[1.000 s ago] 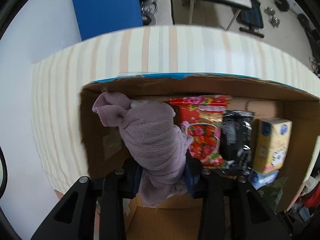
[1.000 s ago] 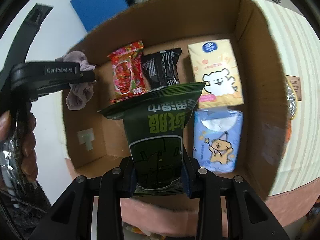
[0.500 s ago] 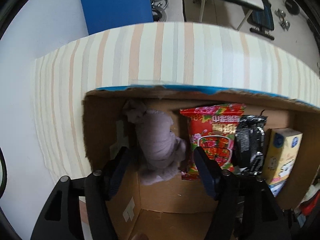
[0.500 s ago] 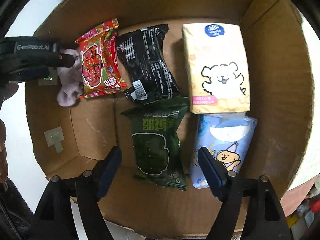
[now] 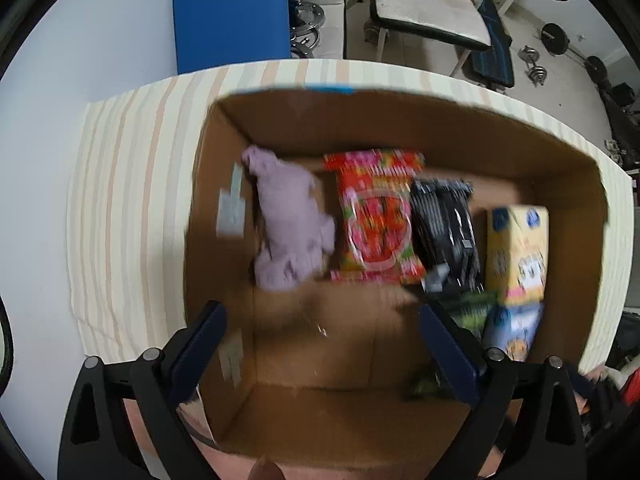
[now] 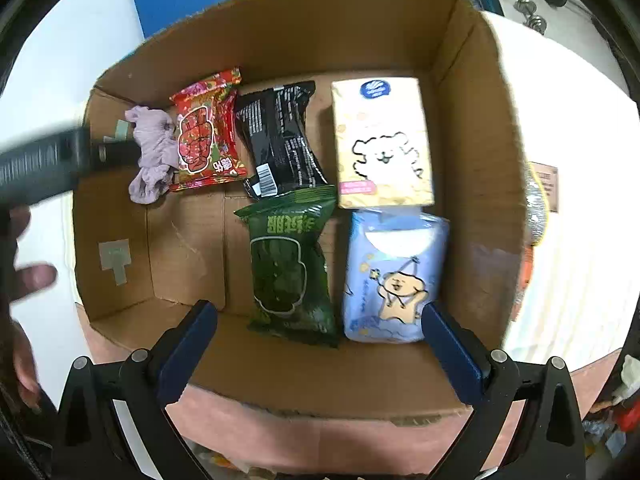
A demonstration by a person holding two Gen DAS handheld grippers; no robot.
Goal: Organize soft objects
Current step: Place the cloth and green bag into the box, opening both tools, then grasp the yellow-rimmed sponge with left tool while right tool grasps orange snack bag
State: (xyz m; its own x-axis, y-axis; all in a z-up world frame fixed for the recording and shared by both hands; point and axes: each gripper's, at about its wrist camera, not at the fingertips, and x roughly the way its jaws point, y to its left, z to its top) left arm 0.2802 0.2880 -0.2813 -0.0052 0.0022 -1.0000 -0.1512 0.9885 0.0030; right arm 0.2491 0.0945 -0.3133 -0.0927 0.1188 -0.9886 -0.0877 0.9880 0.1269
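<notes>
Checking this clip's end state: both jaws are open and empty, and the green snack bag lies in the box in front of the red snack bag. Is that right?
One detail is off. The right wrist view shows the green snack bag lying in front of the black snack bag, not the red snack bag, which sits further left beside the purple cloth. The rest stands: both jaws are open and empty above the cardboard box.

My left gripper (image 5: 322, 340) is a matte black plastic frame with two dark navy blue finger pads (image 5: 200, 344) and round silver screws along its angled arms. My right gripper (image 6: 318, 344) is built the same way: black arms with triangular cut-outs, navy blue pads (image 6: 452, 354), silver screw heads. In the right wrist view the left unit's black ribbed handle (image 6: 38, 170) shows, blurred, with my bare-skinned hand (image 6: 24, 280) beside it.
</notes>
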